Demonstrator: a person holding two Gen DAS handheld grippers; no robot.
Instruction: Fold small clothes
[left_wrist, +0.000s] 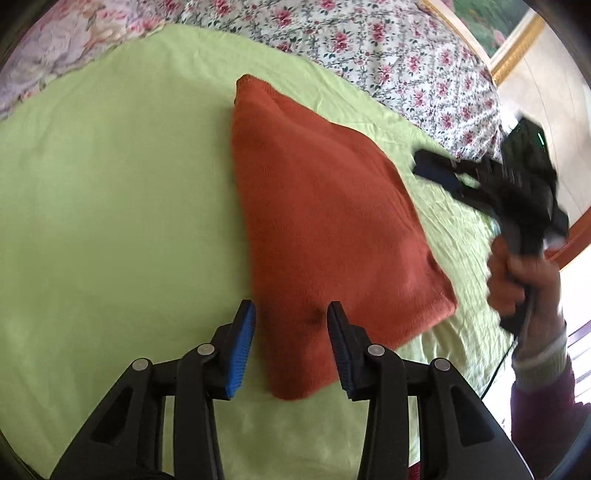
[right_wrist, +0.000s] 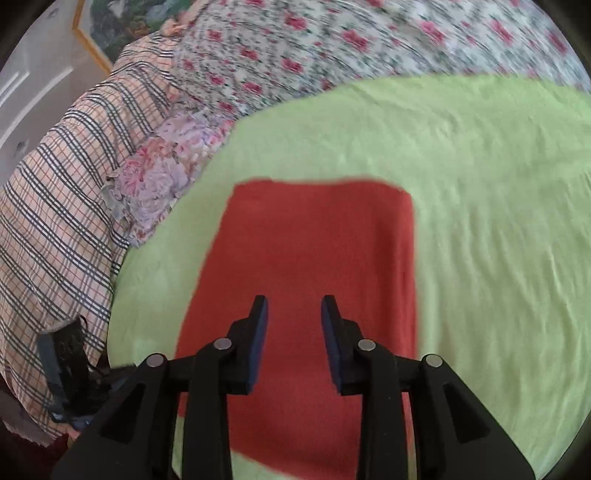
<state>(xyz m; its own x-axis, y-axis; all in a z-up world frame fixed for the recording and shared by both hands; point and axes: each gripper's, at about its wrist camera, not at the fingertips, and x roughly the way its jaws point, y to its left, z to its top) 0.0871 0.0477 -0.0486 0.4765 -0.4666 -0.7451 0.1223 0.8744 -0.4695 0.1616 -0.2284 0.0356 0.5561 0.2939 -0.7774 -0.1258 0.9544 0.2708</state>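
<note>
From our left wrist camera, the rust-red garment (left_wrist: 325, 229) lies as a compact folded rectangle in the middle of the green sheet (left_wrist: 110, 192), away from its edges. Our left gripper (left_wrist: 291, 328) hangs spread wide above its near corner, gripping nothing.

From the right wrist camera, our right gripper (right_wrist: 293, 314) is likewise parted and empty over the same flat rectangle. We judge this piece essentially folded; perhaps only a tidy remains.

Bright daylight; fisheye warp; motion blur at edges.
</note>
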